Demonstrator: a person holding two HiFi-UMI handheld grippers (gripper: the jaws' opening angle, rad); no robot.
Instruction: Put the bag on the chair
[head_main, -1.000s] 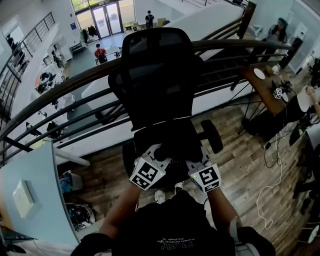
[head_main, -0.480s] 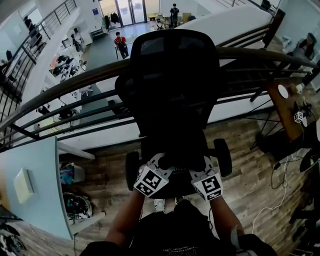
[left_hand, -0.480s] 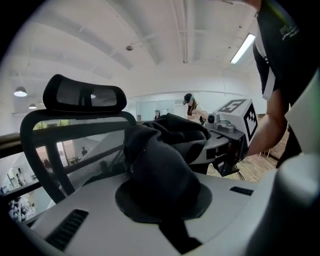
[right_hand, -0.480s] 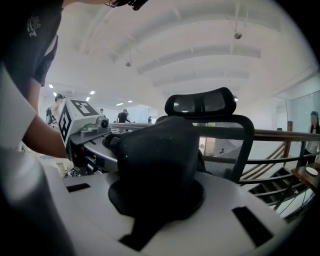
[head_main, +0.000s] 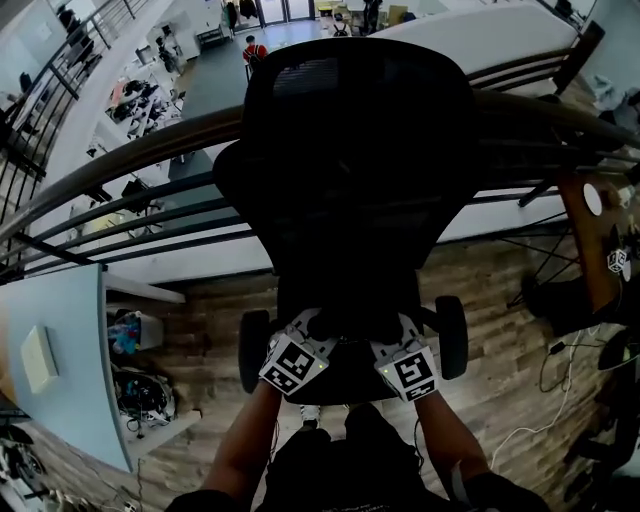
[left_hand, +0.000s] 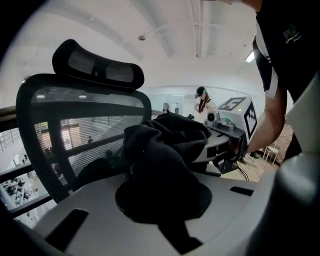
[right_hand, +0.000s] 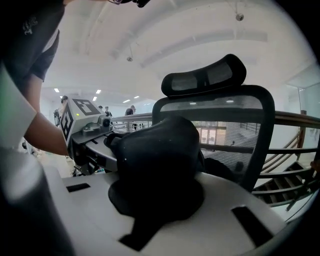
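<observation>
One bag, one chair and two grippers are showing. The left gripper (head_main: 312, 330) is clamping one bunched end of the black bag (left_hand: 162, 165), and the right gripper (head_main: 393, 335) is pinching the other end. The bag is therefore lying side to side across the chair (head_main: 350, 150), in front of the backrest and over the seat. In the head view the black cloth is blending into the black seat, so whether the two are touching is unclear.

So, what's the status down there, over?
Fingers of left gripper and right gripper shut on the black bag. Bag held over the chair seat, not yet let go. Nothing in the way.
</observation>
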